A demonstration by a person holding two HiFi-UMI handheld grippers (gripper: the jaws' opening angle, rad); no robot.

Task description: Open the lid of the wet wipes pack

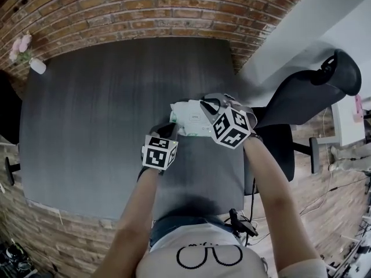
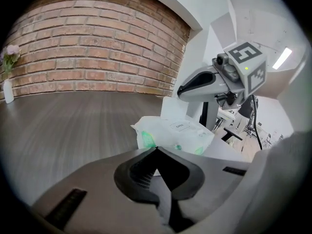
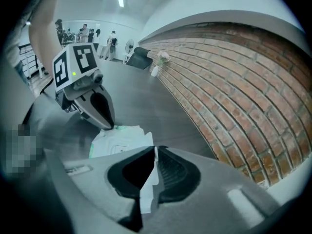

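While tight on lid (image 3: 150, 184), right gripper (image 3: 155, 147)

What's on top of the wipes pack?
A small label lies on the wet wipes pack. The right gripper pinches a thin white flap lifted off its top. What lies beneath the flap is hidden behind the flap and that gripper.

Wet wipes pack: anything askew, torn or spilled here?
Nothing stands out. The white wet wipes pack lies intact on the dark grey table; its white lid flap is pinched between the fingers of the right gripper.
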